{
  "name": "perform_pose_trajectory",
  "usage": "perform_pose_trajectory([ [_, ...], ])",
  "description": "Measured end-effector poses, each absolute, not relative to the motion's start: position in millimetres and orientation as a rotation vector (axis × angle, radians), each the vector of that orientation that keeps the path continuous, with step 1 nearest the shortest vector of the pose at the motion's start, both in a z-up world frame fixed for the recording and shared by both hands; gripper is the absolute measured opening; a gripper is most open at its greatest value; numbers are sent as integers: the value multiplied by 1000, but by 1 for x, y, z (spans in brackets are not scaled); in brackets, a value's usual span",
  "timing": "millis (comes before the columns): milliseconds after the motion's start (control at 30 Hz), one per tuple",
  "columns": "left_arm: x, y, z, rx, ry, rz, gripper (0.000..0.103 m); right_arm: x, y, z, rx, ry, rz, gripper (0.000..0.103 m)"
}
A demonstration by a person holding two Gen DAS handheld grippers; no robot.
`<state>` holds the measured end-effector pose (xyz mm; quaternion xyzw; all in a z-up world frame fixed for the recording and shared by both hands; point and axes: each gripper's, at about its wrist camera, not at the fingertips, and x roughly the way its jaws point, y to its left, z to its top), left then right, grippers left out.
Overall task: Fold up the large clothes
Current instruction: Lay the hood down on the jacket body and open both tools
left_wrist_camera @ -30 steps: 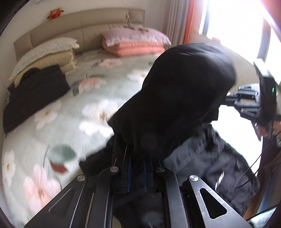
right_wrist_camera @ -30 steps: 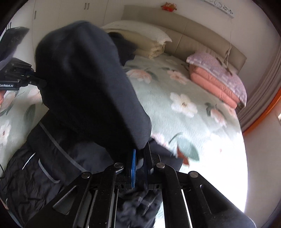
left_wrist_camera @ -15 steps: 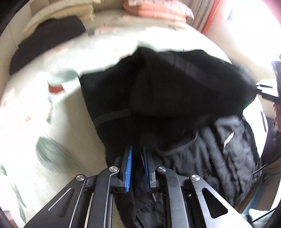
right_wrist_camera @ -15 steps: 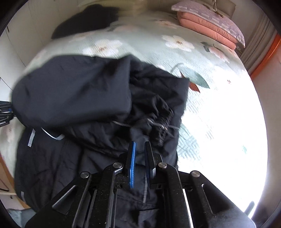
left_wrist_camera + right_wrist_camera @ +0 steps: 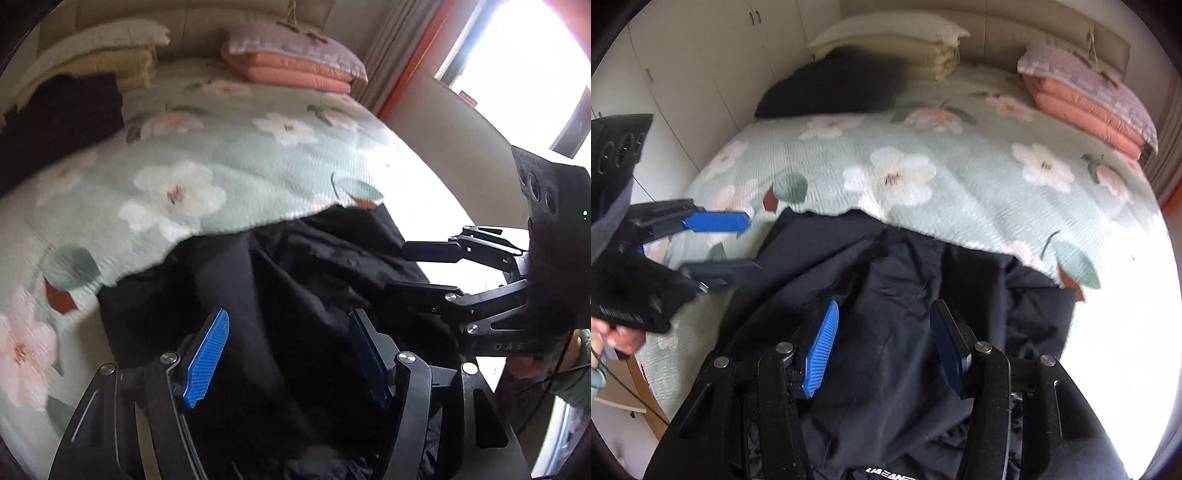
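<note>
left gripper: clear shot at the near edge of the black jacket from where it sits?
Probably yes. The left gripper hangs right over the black jacket with its jaws just opened and nothing pinched; the cloth lies bare beneath. The right gripper stands off to the side, also open, not blocking.

My left gripper (image 5: 288,354) and right gripper (image 5: 886,343) no longer pinch the black jacket (image 5: 295,280); both sets of jaws have just been opening and now stand apart above the cloth. The part I held up between them a second ago now lies folded over, flat on the floral bedspread (image 5: 960,192).
</note>
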<state>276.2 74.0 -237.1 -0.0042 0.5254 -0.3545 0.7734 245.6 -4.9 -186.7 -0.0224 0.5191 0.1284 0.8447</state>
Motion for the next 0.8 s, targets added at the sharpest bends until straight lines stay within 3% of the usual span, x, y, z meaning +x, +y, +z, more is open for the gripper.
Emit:
perform_pose_trajectory([
  [233,207,91,-331,24,1268,-753,68,208,-1,-283,-87,1296,292,56],
  [433,183,83,-358,84,1207,-670,68,201,-9,-316,26,1252,237,60],
  [600,177,79,-338,122,1200,-653,69,216,-4,-292,13,1304,278,60],
  [800,167,81,-266,97,1092,-632,69,252,-16,-198,-12,1171,326,67],
])
